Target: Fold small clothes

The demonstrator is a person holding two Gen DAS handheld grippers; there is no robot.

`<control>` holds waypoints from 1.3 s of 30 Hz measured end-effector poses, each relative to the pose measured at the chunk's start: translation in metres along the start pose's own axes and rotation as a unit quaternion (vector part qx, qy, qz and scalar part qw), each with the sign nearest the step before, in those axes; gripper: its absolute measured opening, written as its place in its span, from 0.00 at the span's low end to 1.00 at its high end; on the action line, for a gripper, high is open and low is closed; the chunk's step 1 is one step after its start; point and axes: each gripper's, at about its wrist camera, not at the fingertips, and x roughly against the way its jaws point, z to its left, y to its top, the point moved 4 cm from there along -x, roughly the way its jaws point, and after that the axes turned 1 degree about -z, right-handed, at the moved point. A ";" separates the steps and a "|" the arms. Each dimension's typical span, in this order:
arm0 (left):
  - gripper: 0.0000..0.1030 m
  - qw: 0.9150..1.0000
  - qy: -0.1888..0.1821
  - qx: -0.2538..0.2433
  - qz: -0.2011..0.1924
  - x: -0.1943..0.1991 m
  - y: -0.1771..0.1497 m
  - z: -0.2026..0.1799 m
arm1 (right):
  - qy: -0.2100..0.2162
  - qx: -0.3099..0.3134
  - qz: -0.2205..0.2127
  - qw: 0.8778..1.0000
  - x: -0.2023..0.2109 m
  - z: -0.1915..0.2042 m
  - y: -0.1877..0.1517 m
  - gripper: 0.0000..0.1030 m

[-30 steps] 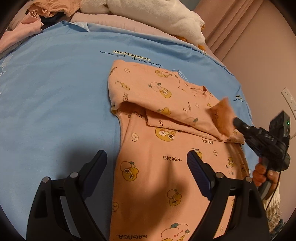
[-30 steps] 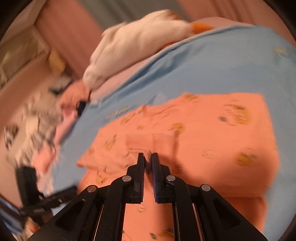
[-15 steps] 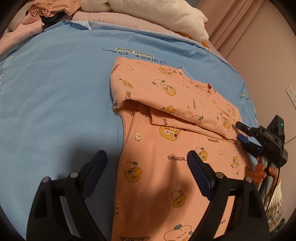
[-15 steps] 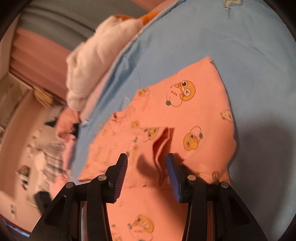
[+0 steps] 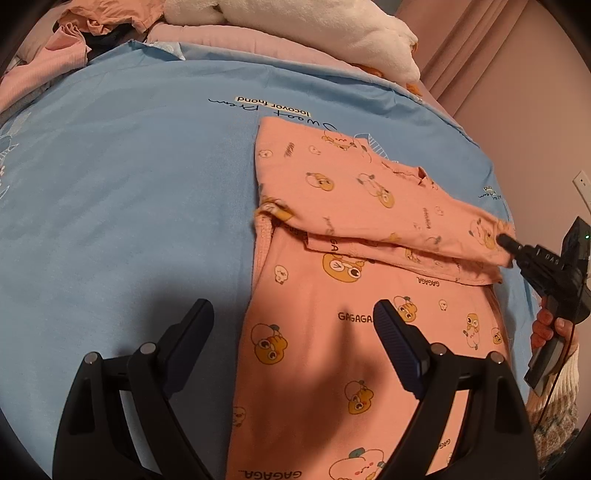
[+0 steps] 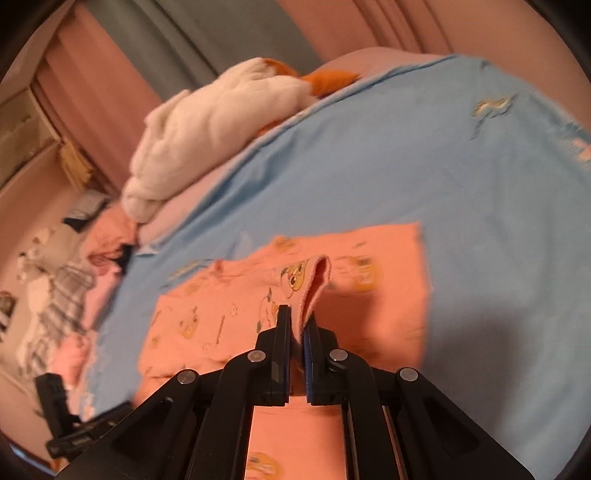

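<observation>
A small orange garment (image 5: 354, 295) with cartoon prints lies on the blue sheet (image 5: 129, 184), its far part folded across. My left gripper (image 5: 293, 332) is open and empty, hovering over the garment's near left edge. My right gripper (image 6: 297, 325) is shut on a fold of the orange garment (image 6: 314, 280) at its right end. The right gripper also shows in the left wrist view (image 5: 508, 242), at the right end of the folded part.
A white fluffy blanket (image 5: 314, 22) and pink bedding (image 5: 236, 40) lie at the far edge of the bed. Loose pink and orange clothes (image 5: 92, 18) are piled at far left. A wall with an outlet (image 5: 583, 184) is to the right.
My right gripper opened half a second ago, then shut again on the garment's right end. The left gripper has stayed open and almost still.
</observation>
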 end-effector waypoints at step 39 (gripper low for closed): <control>0.64 0.995 0.063 -0.079 -0.005 -0.049 0.045 -0.009 | -0.076 0.094 0.055 0.991 -0.014 -0.005 -0.039 0.13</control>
